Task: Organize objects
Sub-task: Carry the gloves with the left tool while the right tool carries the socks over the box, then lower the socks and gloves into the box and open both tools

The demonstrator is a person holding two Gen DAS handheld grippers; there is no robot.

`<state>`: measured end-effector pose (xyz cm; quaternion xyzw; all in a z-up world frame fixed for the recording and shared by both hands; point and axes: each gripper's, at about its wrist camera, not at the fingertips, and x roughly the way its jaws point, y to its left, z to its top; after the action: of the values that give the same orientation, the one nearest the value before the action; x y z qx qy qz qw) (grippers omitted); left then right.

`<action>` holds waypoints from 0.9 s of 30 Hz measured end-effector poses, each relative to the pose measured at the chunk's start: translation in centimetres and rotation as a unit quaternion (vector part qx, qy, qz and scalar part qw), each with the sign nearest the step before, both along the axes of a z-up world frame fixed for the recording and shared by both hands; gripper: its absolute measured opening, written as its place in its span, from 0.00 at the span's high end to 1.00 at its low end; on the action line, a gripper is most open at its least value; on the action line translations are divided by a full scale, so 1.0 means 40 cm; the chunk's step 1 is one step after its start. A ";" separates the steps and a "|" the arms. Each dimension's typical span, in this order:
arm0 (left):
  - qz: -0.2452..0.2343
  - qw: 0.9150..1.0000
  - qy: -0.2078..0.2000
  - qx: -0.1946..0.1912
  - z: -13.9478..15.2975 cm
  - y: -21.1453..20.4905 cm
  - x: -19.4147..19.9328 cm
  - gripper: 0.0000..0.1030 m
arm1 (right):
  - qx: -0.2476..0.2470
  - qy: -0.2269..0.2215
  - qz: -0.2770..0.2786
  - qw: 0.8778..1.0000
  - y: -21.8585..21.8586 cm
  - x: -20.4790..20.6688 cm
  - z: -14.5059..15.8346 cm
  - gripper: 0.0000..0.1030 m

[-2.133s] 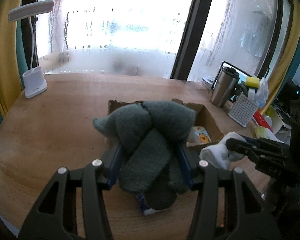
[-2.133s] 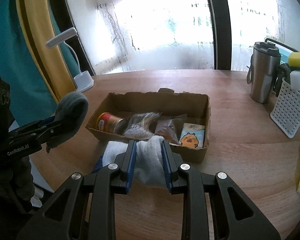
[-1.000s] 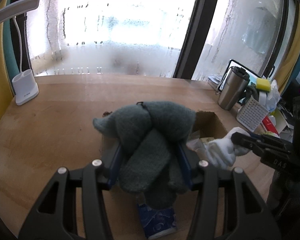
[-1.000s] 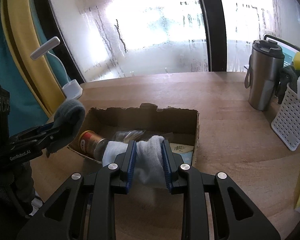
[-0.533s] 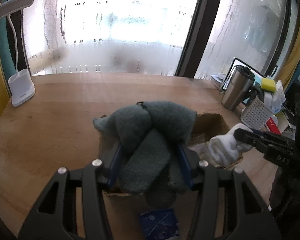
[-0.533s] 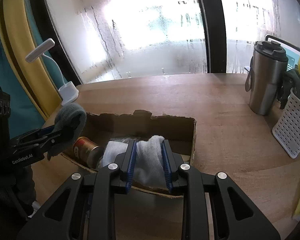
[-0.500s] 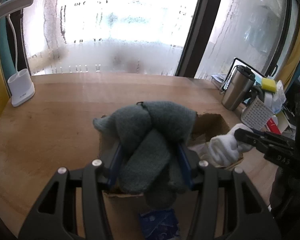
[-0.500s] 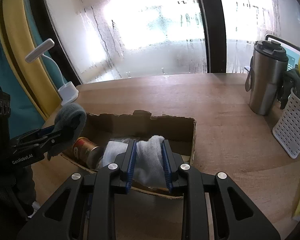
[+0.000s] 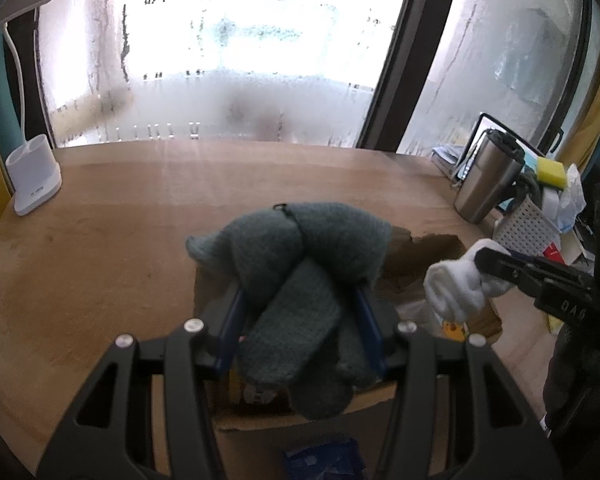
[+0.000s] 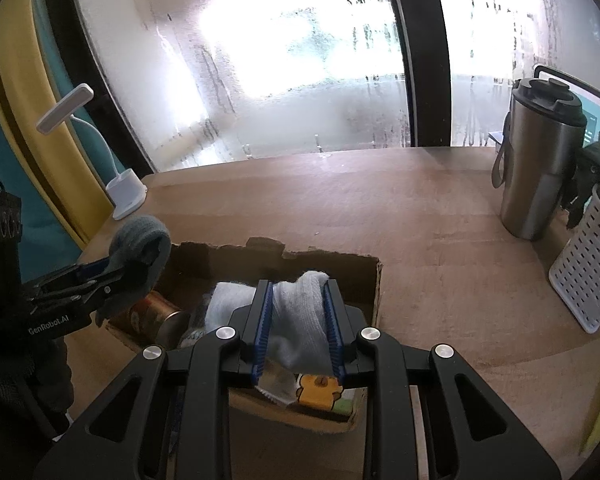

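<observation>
My left gripper (image 9: 298,316) is shut on a bundle of dark grey knitted socks (image 9: 296,264), held over the left end of an open cardboard box (image 9: 432,246). In the right wrist view the same gripper (image 10: 112,276) shows at the left with the grey socks (image 10: 140,240). My right gripper (image 10: 298,320) is shut on a white sock (image 10: 300,312) above the box (image 10: 374,280), which holds a red-gold can (image 10: 152,316), snack packets and a yellow cartoon packet (image 10: 320,394). The white sock (image 9: 456,284) also appears at the right of the left wrist view.
A steel travel mug (image 10: 540,160) and a white perforated basket (image 10: 588,276) stand at the right on the wooden table (image 10: 420,220). A white desk lamp (image 9: 34,180) sits at the far left. A blue packet (image 9: 324,460) lies before the box. Fogged windows lie behind.
Both grippers have moved forward with their socks and now hang over the box. The box sits lower and closer in both views; the blue packet has slid toward the bottom edge.
</observation>
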<state>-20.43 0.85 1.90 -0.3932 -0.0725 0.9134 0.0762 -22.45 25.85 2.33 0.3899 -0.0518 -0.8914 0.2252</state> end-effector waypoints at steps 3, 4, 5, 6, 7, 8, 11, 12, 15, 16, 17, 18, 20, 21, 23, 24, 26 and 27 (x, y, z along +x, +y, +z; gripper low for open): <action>-0.002 1.000 -0.006 0.000 -0.010 0.002 -0.013 0.49 | -0.001 -0.002 -0.001 1.000 0.001 -0.014 -0.005 0.74; -0.003 1.000 -0.009 0.000 -0.015 0.003 -0.018 0.49 | -0.001 -0.003 -0.001 1.000 0.001 -0.019 -0.007 0.74; -0.003 1.000 -0.011 0.000 -0.019 0.004 -0.022 0.49 | -0.001 -0.004 -0.001 1.000 0.001 -0.024 -0.010 0.74; -0.004 1.000 -0.014 0.000 -0.024 0.007 -0.027 0.49 | -0.001 -0.005 -0.001 1.000 0.001 -0.028 -0.012 0.74; -0.004 1.000 -0.016 0.000 -0.027 0.007 -0.030 0.49 | -0.002 -0.006 -0.002 1.000 0.001 -0.034 -0.015 0.74; -0.005 1.000 -0.018 0.000 -0.031 0.007 -0.032 0.49 | -0.002 -0.007 -0.003 1.000 0.002 -0.037 -0.018 0.74; -0.006 1.000 -0.029 -0.002 -0.046 0.010 -0.043 0.49 | -0.003 -0.011 -0.004 1.000 0.003 -0.049 -0.027 0.74; -0.006 0.999 -0.035 -0.003 -0.053 0.012 -0.048 0.49 | -0.003 -0.013 -0.005 1.000 0.003 -0.054 -0.031 0.74; -0.007 0.999 -0.051 -0.003 -0.070 0.016 -0.058 0.48 | -0.004 -0.014 -0.007 1.000 0.003 -0.062 -0.037 0.74; -0.008 0.999 -0.054 -0.004 -0.075 0.016 -0.060 0.48 | -0.005 -0.015 -0.008 1.000 0.003 -0.066 -0.039 0.74; -0.007 0.998 -0.059 -0.005 -0.081 0.015 -0.063 0.48 | -0.006 -0.016 -0.008 1.000 0.002 -0.068 -0.041 0.74; -0.007 0.998 -0.064 -0.005 -0.086 0.015 -0.065 0.48 | -0.007 -0.016 -0.008 1.000 0.002 -0.071 -0.043 0.74; -0.005 0.998 -0.070 -0.004 -0.093 0.013 -0.067 0.46 | -0.006 -0.017 -0.009 1.000 0.002 -0.077 -0.047 0.74; -0.004 0.997 -0.075 -0.003 -0.097 0.011 -0.070 0.45 | -0.005 -0.017 -0.010 1.000 0.001 -0.079 -0.049 0.74; -0.002 0.996 -0.084 -0.004 -0.106 0.012 -0.076 0.41 | -0.004 -0.019 -0.011 1.000 0.000 -0.084 -0.056 0.73; 0.000 0.996 -0.085 -0.005 -0.108 0.013 -0.077 0.41 | -0.003 -0.020 -0.011 1.000 -0.002 -0.086 -0.058 0.73; -0.001 0.996 -0.084 -0.004 -0.106 0.014 -0.077 0.40 | 0.001 -0.020 -0.013 1.000 -0.004 -0.088 -0.062 0.72; 0.000 0.996 -0.084 -0.003 -0.104 0.015 -0.077 0.39 | 0.001 -0.019 -0.014 1.000 -0.005 -0.088 -0.063 0.71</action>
<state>-23.52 1.44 -2.27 -0.4690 -0.0761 0.8772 0.0688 -25.97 25.64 -0.20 0.4061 -0.0611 -0.8870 0.2112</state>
